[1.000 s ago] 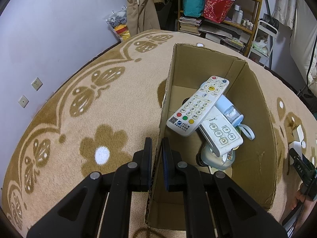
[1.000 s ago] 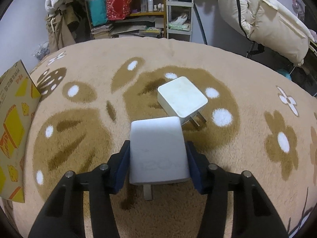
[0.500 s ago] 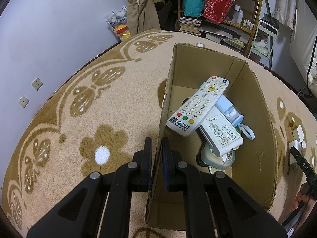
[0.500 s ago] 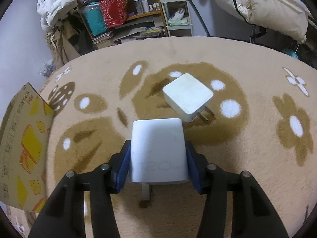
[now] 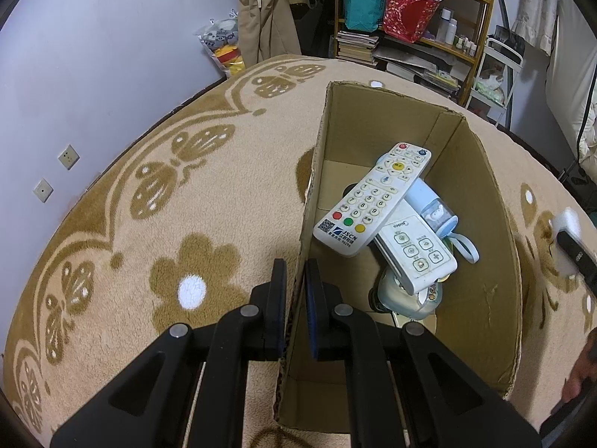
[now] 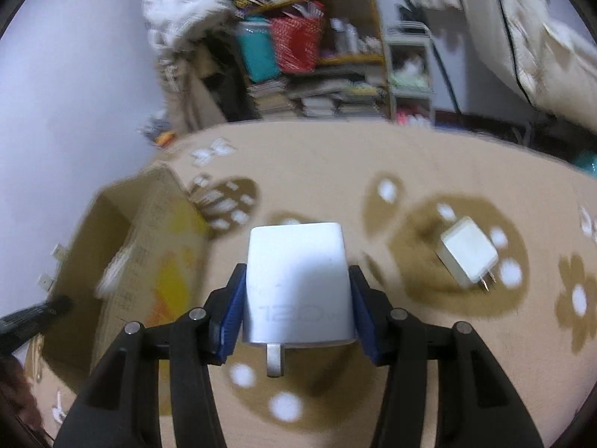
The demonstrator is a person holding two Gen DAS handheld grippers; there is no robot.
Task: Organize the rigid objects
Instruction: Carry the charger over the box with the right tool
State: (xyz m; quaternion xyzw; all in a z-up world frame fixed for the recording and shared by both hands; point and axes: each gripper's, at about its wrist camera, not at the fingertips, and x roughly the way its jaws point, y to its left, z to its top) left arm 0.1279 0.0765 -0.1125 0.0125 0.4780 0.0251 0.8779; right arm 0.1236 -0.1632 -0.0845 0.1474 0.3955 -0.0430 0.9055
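My left gripper (image 5: 294,272) is shut on the near left wall of an open cardboard box (image 5: 481,268) on the carpet. Inside the box lie a white remote with coloured buttons (image 5: 373,198), a second white remote (image 5: 418,250), a pale blue bottle (image 5: 433,205) and a cream item underneath. My right gripper (image 6: 296,283) is shut on a white wall charger (image 6: 296,280), held above the carpet with its prongs toward me. A second white charger (image 6: 468,252) lies on the carpet to the right. The box (image 6: 123,246) sits left of the held charger. The right gripper (image 5: 574,250) shows at the left wrist view's right edge.
The floor is a beige carpet with brown flower patterns (image 5: 194,283). Cluttered shelves with a teal bag (image 5: 363,7) and a red bag (image 5: 410,11) stand at the back. A pale wall with sockets (image 5: 69,156) runs along the left. A person's hand (image 5: 578,377) shows at lower right.
My right gripper has lifted the white charger off the carpet and swung left toward the box; the second charger now lies off to the right. The left gripper has kept still on the box wall.
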